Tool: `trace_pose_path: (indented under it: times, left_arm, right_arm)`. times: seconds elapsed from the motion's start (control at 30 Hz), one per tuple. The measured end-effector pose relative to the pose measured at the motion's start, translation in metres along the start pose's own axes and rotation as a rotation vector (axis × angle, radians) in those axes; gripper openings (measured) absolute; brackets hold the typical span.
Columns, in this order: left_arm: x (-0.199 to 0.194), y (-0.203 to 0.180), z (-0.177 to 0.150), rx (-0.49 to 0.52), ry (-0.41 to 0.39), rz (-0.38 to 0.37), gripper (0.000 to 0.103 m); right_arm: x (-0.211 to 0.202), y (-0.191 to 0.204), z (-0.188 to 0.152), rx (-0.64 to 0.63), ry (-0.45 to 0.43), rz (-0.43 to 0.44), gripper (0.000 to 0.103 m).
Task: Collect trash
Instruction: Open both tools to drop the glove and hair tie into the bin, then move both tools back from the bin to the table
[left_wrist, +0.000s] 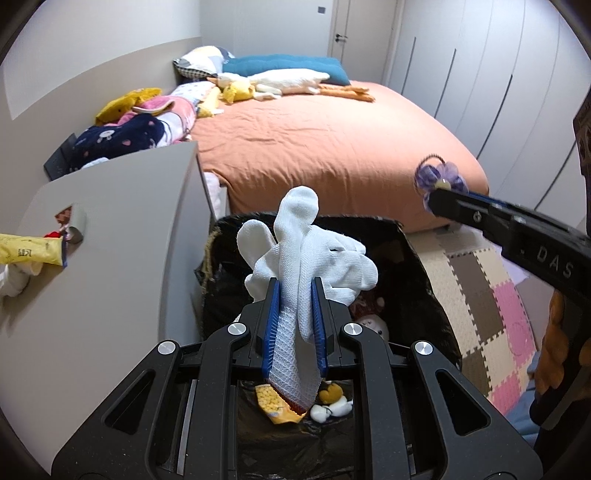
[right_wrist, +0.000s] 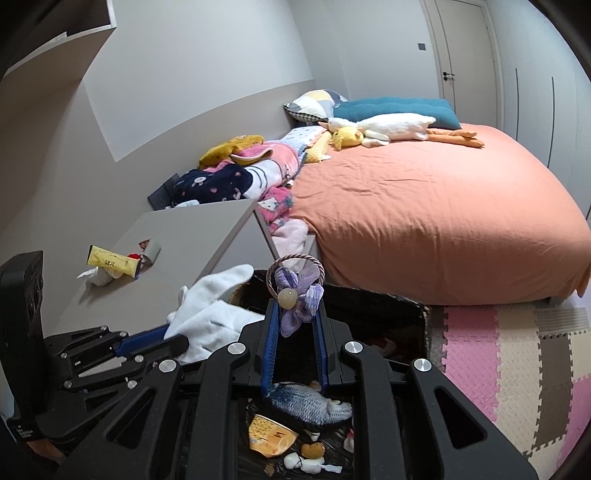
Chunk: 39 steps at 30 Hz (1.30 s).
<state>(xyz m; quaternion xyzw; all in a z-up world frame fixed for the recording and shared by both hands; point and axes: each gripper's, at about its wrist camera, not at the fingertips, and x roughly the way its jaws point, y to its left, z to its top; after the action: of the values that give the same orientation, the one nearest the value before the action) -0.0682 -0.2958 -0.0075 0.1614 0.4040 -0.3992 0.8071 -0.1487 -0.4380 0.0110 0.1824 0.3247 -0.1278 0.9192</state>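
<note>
My left gripper (left_wrist: 294, 286) is shut on a white glove (left_wrist: 306, 251), whose fingers stick up over the black-lined trash bin (left_wrist: 417, 266). The same glove (right_wrist: 218, 314) and left gripper (right_wrist: 177, 338) show at lower left in the right wrist view. My right gripper (right_wrist: 295, 304) is shut on a purple flower hair tie (right_wrist: 297, 295) with a bead and a cord loop, above the bin (right_wrist: 380, 302). In the left wrist view the right gripper (left_wrist: 436, 199) comes in from the right with the hair tie (left_wrist: 439, 177). Inside the bin lie a yellow wrapper (right_wrist: 267, 432) and a grey plush fish (right_wrist: 306, 404).
A grey bedside table (left_wrist: 122, 221) stands left of the bin, with a yellow tube (left_wrist: 31, 251), a crumpled tissue (right_wrist: 98, 277) and a small red item on it. Behind is a bed with an orange cover (left_wrist: 325, 144), plush toys and clothes. Foam puzzle mats (right_wrist: 517, 354) cover the floor at right.
</note>
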Motion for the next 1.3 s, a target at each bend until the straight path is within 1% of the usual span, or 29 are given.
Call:
trace_pose_path:
  times: [0.03, 0.07, 0.1, 0.13, 0.17, 0.2, 0.27, 0.37, 0.47, 0.73, 0.97, 1.3]
  left_arm:
    - [0.001, -0.001, -0.001, 0.004, 0.005, -0.007, 0.017]
    - [0.003, -0.003, -0.002, 0.013, 0.016, -0.020, 0.025]
    - [0.005, -0.004, -0.002, 0.018, 0.024, -0.030, 0.038]
    - [0.006, -0.003, -0.003, 0.017, 0.026, -0.024, 0.085]
    - [0.006, -0.003, -0.004, 0.013, 0.014, -0.012, 0.096]
    - [0.004, -0.002, -0.005, 0.011, -0.016, 0.007, 0.096]
    - [0.004, 0.001, -0.006, 0.010, -0.020, 0.015, 0.096]
    - [0.005, 0.010, -0.005, -0.021, -0.011, -0.002, 0.096]
    - [0.004, 0.019, -0.006, -0.044, -0.015, 0.009, 0.096]
    - [0.003, 0.038, -0.011, -0.092, -0.011, 0.022, 0.096]
    - [0.001, 0.058, -0.017, -0.123, -0.010, 0.051, 0.096]
    - [-0.013, 0.106, -0.026, -0.180, -0.025, 0.126, 0.096]
  right_arm:
    - [0.000, -0.001, 0.000, 0.001, 0.004, -0.003, 0.021]
    - [0.001, -0.003, 0.000, 0.006, 0.004, -0.006, 0.025]
    - [0.001, -0.006, 0.000, 0.019, 0.004, -0.015, 0.041]
    - [0.000, -0.008, 0.000, 0.031, 0.002, -0.023, 0.061]
    - [-0.001, -0.010, 0.000, 0.039, -0.007, -0.033, 0.068]
    - [-0.003, -0.012, -0.001, 0.046, -0.022, -0.055, 0.072]
    - [-0.006, -0.015, -0.001, 0.049, -0.038, -0.086, 0.075]
    - [-0.005, -0.020, 0.000, 0.072, -0.038, -0.092, 0.075]
    - [-0.002, -0.021, 0.000, 0.081, -0.033, -0.094, 0.075]
    - [0.009, -0.008, 0.001, 0.055, -0.012, -0.083, 0.075]
    - [0.023, 0.010, 0.002, 0.036, 0.011, -0.070, 0.075]
    - [0.051, 0.051, 0.004, -0.007, 0.035, -0.010, 0.075]
